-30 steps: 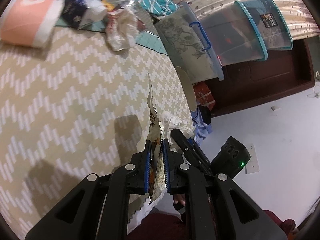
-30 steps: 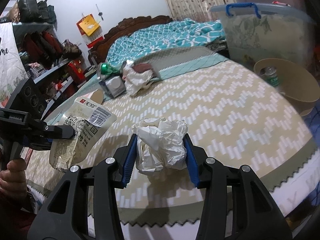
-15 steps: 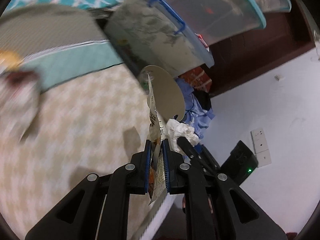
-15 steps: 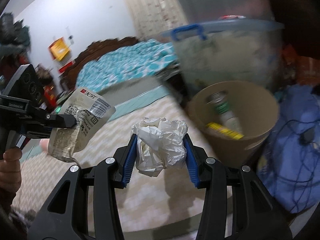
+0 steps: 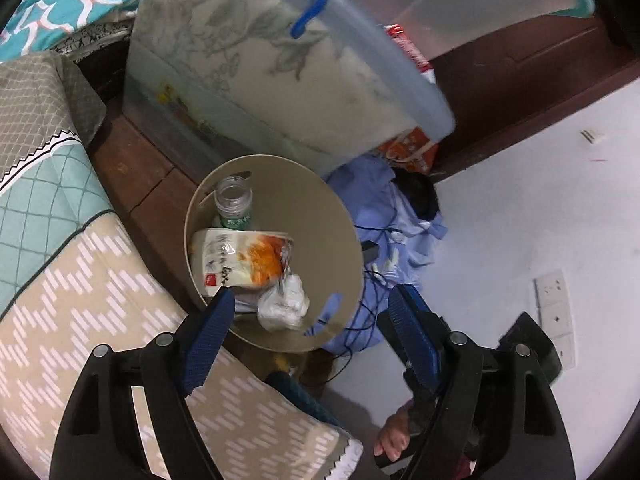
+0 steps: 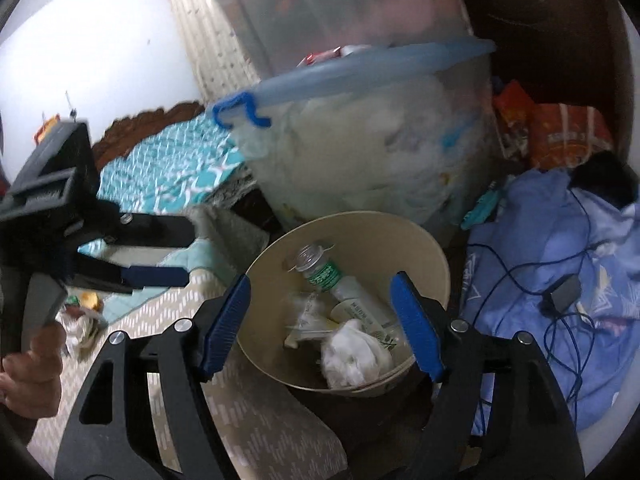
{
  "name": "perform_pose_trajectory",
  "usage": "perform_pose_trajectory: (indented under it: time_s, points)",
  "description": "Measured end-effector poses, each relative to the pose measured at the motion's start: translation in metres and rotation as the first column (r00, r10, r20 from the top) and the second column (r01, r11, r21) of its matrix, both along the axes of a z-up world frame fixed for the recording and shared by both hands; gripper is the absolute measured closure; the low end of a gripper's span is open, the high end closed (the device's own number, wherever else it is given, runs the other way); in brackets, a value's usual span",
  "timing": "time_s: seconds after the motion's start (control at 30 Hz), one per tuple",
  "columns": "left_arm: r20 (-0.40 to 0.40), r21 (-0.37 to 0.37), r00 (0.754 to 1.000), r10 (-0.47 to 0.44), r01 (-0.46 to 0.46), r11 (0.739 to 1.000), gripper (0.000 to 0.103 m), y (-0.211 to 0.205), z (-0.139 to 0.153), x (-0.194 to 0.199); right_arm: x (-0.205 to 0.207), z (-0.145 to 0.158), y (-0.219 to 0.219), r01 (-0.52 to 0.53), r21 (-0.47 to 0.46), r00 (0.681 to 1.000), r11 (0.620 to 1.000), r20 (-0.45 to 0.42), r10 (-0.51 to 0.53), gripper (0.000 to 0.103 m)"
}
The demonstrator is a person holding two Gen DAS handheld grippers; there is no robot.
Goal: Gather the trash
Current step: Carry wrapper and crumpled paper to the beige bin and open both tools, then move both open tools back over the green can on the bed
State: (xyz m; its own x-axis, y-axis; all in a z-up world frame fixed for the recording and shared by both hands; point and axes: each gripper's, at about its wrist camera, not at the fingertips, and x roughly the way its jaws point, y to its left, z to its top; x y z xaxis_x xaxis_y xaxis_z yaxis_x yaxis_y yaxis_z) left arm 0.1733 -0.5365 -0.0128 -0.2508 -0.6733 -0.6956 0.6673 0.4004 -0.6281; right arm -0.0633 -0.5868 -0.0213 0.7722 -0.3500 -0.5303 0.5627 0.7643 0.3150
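Both tools, the left tool [image 5: 308,328] and the right tool [image 6: 322,322], are being held wide apart and empty above the beige bin [image 6: 424,248], where the snack packet [image 5: 240,260] and the crumpled paper [image 6: 352,354] are lying. More trash [image 6: 78,318] is being left on the bed [image 5: 72,320] at far left, and it could be overlooked or knocked off the edge. The bin's bottom is being hidden by its contents, and the far trash is being blurred beyond telling.

No print is readable: the snack packet [image 5: 240,258] in the bin [image 5: 344,236] and the bottle's green label [image 6: 325,276] blur.

Lidded storage tub [image 5: 256,68], blue clothing [image 6: 560,280], cable [image 6: 520,268].
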Motion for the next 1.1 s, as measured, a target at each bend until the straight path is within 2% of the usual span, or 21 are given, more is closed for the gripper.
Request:
perform_pose_trajectory:
  time_s: [0.17,0.27,0.3,0.37,0.47,0.53,0.6,0.73,0.8,0.93,1.07,1.1]
  points:
    - [0.047,-0.03,0.999,0.008,-0.007,1.0,0.028,0.051,0.012,-0.01,-0.006,0.0,0.019,-0.046,0.025,0.999,0.999,0.029,0.045,0.031]
    - [0.096,-0.019,0.995,0.027,-0.025,1.0,0.029,0.107,0.013,-0.02,0.008,0.004,0.04,-0.129,0.039,0.991,0.991,0.035,0.128,0.034]
    - [0.116,-0.011,0.992,0.041,-0.04,0.999,0.029,0.137,0.011,-0.024,0.015,0.005,0.049,-0.163,0.046,0.986,0.986,0.038,0.161,0.035]
    - [0.13,0.0,0.989,0.066,-0.067,0.998,0.029,0.174,0.009,-0.027,0.03,0.009,0.063,-0.23,0.058,0.973,0.971,0.044,0.228,0.036]
    - [0.152,0.021,0.973,0.173,-0.178,0.984,0.029,0.256,0.001,-0.027,0.071,0.018,0.097,-0.377,0.086,0.926,0.922,0.05,0.374,0.036]
    - [0.148,0.024,0.957,0.249,-0.255,0.967,0.029,0.299,-0.003,-0.027,0.105,0.026,0.125,-0.48,0.104,0.877,0.871,0.054,0.477,0.036]
    - [0.132,0.02,0.932,0.337,-0.343,0.939,0.029,0.345,-0.009,-0.026,0.147,0.034,0.153,-0.564,0.111,0.825,0.818,0.056,0.562,0.035]
    - [0.088,-0.017,0.872,0.481,-0.481,0.876,0.029,0.415,-0.016,-0.028,0.241,0.033,0.2,-0.654,0.212,0.746,0.727,0.021,0.665,0.035]
    - [0.064,-0.041,0.845,0.531,-0.53,0.847,0.029,0.445,-0.02,-0.034,0.292,0.029,0.226,-0.669,0.263,0.715,0.696,-0.029,0.698,0.035]
    - [0.054,-0.048,0.81,0.584,-0.582,0.812,0.029,0.487,-0.026,-0.043,0.372,0.018,0.272,-0.652,0.28,0.685,0.705,-0.183,0.706,0.035]
    - [0.023,-0.079,0.768,0.64,-0.636,0.767,0.029,0.527,-0.03,-0.046,0.421,-0.003,0.295,-0.603,0.372,0.653,0.706,-0.28,0.704,0.035]
    - [0.017,-0.085,0.761,0.649,-0.645,0.759,0.029,0.534,-0.03,-0.047,0.43,-0.012,0.304,-0.591,0.408,0.628,0.696,-0.309,0.714,0.035]
